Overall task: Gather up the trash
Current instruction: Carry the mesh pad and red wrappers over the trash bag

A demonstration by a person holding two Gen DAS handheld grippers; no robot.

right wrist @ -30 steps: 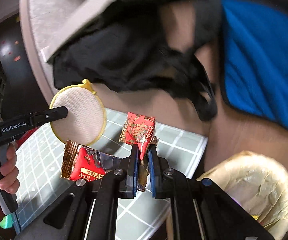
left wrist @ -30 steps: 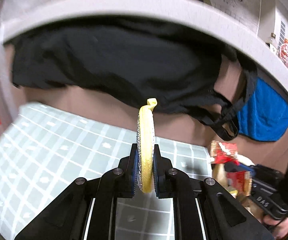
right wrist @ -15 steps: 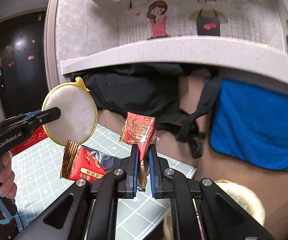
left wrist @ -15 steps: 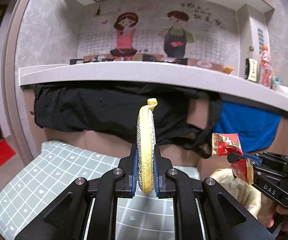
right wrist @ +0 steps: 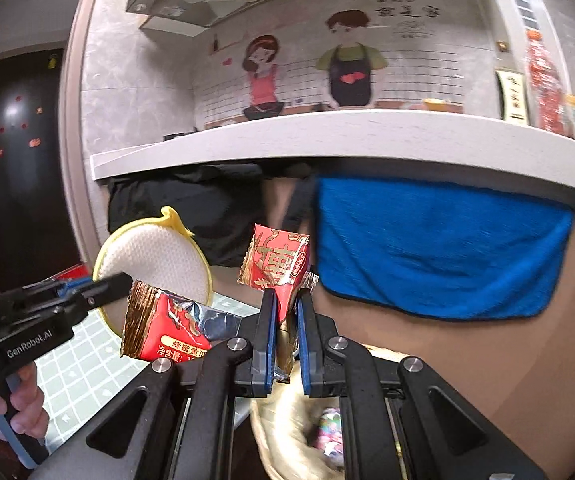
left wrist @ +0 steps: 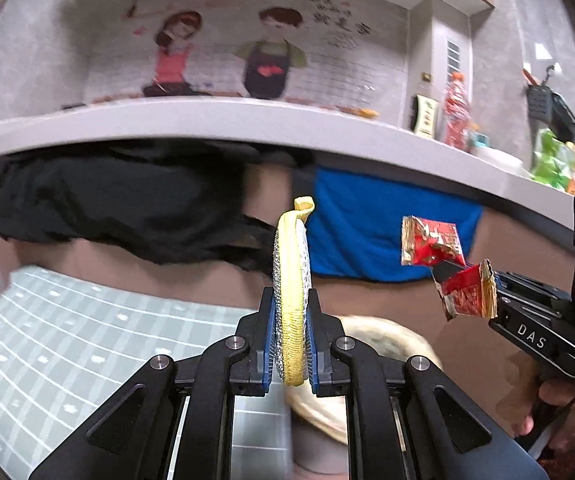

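Observation:
My left gripper [left wrist: 290,344] is shut on a round yellow-rimmed scouring pad [left wrist: 290,304], held edge-on in the air; it also shows in the right wrist view [right wrist: 155,264]. My right gripper [right wrist: 285,336] is shut on red and gold snack wrappers [right wrist: 279,264], with one wrapper [right wrist: 163,332] hanging to the left. The wrappers also show in the left wrist view [left wrist: 431,244]. A bin lined with a yellowish bag [right wrist: 287,420] sits below my right gripper, with some trash inside; it also shows in the left wrist view [left wrist: 383,340].
A grey-green checked mat [left wrist: 67,340] covers the floor at left. A white counter [left wrist: 247,120] runs overhead, with black cloth [left wrist: 119,208] and a blue towel [right wrist: 439,248] hanging from it. Bottles and packets [left wrist: 455,112] stand on the counter at right.
Both grippers have tilted up and shifted right, still holding their items. The wall and counter top have come into view, and the bin now lies below both grippers.

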